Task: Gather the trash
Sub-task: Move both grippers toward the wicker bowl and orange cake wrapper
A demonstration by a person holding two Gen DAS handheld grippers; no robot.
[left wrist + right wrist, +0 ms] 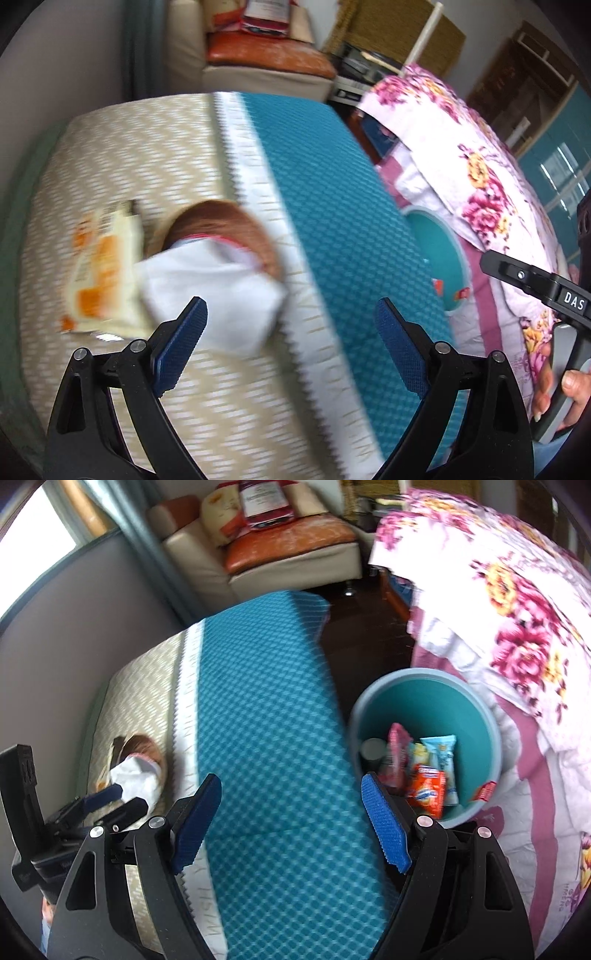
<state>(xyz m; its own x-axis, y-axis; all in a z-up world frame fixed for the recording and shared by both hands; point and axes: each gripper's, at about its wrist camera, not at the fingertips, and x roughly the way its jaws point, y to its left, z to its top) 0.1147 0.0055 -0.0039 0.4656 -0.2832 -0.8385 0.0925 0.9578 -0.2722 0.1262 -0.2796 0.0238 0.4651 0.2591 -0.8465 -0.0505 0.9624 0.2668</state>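
Observation:
On the beige chevron cloth [155, 147] lie an orange-and-cream wrapper [99, 273] and crumpled white paper [210, 291] on a brown round thing [229, 221]. My left gripper [291, 332] hangs open just short of the paper, with nothing between its fingers. It also shows in the right wrist view as the left gripper [122, 801], next to the white paper [136, 775]. My right gripper [291, 819] is open and empty over the teal cloth [266, 709]. The teal bin [461, 716] stands on the floor to its right and holds several wrappers, among them an orange packet [426, 790].
A floral quilt [517, 627] hangs over the bed right beside the bin. A sofa with an orange cushion [291, 539] stands behind the table, and a grey wall [74, 602] runs along the left. Dark floor [365, 635] shows between table and bed.

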